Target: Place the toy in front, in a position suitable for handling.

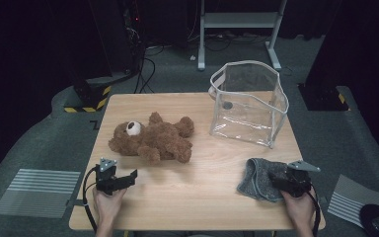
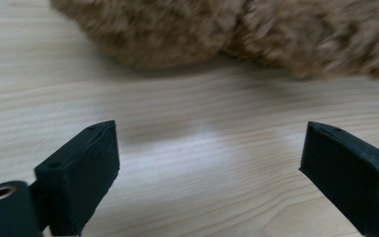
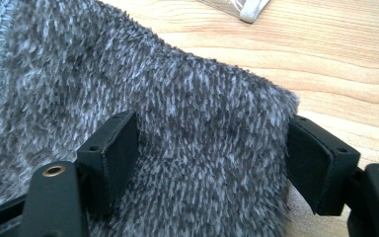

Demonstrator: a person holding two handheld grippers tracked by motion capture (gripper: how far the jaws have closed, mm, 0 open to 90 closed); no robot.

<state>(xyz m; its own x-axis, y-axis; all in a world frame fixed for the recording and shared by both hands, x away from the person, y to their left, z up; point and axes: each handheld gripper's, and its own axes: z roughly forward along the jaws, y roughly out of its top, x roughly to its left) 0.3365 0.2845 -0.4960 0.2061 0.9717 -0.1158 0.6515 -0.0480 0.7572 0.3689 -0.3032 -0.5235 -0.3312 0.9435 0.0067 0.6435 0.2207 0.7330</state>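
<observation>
Item: right gripper (image 1: 276, 178), jaws wide astride a grey cloth (image 1: 258, 177) fold (not pinched) at the table's (image 1: 202, 197) front right corner. Left gripper (image 2: 207, 163) wide, empty, short of the teddy bear (image 1: 150, 139). Risk: closing shallow may catch one layer, so the cloth slips.

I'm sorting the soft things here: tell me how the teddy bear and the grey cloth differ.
The teddy bear is brown and plump; the grey cloth is flat and crumpled. The bear lies clear of the left gripper; the cloth sits between the right gripper fingers. Both are fuzzy and rest on the table.

Grey cloth (image 3: 177, 123) between spread jaws — wooden table (image 3: 335, 54)
</observation>
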